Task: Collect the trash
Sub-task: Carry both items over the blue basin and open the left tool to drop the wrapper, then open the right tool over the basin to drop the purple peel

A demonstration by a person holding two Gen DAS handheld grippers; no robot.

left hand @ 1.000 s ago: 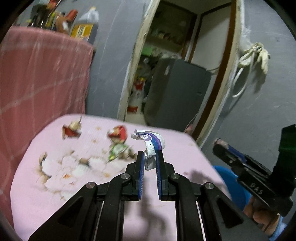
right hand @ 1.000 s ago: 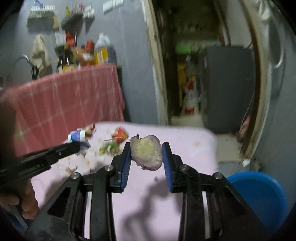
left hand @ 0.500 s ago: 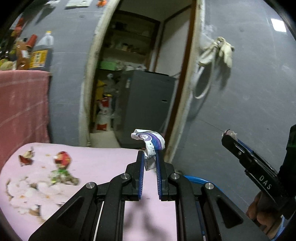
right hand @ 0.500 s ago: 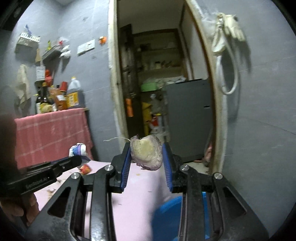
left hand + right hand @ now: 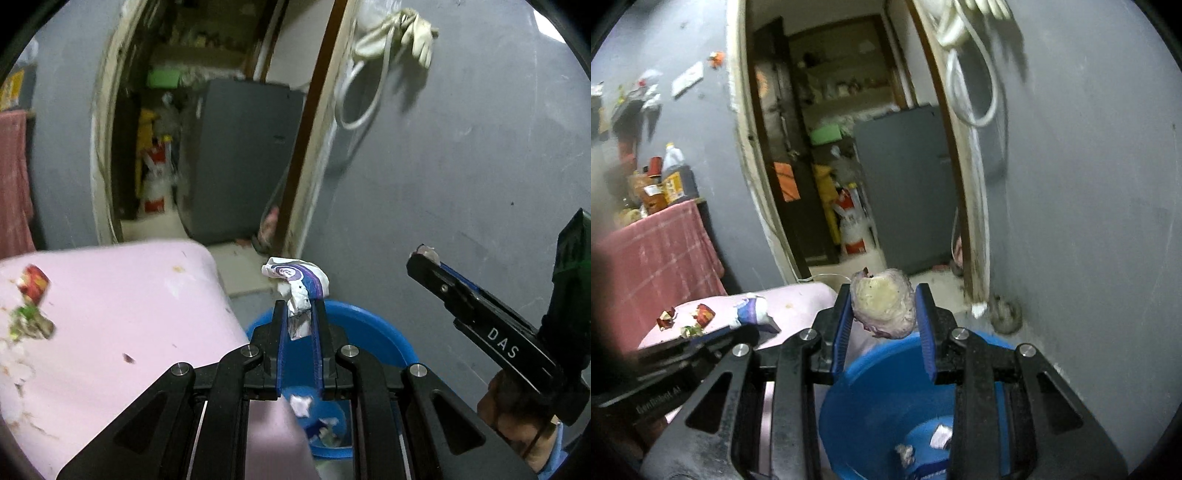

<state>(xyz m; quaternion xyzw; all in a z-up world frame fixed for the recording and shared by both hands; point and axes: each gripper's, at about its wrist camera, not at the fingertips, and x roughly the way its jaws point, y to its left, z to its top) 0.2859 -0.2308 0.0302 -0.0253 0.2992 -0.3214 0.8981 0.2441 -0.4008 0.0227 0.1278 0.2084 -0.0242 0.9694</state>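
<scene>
Over the blue bucket [image 5: 373, 332], the left claw [image 5: 300, 317] pinches a crumpled white-and-purple wrapper [image 5: 299, 286] between its blue pads, jaws set narrow, the wrapper sticking up past the fingertips. Below it, inside the bucket, lie a few scraps of paper [image 5: 303, 404]. To the left, the pink tabletop [image 5: 122, 306] comes right up beside the bucket; a red wrapper [image 5: 34, 283] and a green-brown clump of scraps [image 5: 31, 321] sit near its far left edge, with small stains across the cloth.

The right claw [image 5: 882, 317] grips a pale, peeled vegetable chunk [image 5: 884, 308] with purplish skin at its lower edge, held between both pads, jaws at middling width. It hangs above the near rim of the same blue bucket [image 5: 886, 387], where bits of paper [image 5: 940, 435] rest on the bottom. In this view the left claw shows at the lower left, its wrapper [image 5: 751, 312] over the tabletop edge [image 5: 798, 302].

Beyond: a grey wall [image 5: 461, 166], an open doorway with a grey cabinet [image 5: 236, 158] inside, a white hose and gloves [image 5: 399, 33] hanging on the wall, and a red cloth-covered shelf with bottles [image 5: 665, 181] at far left.
</scene>
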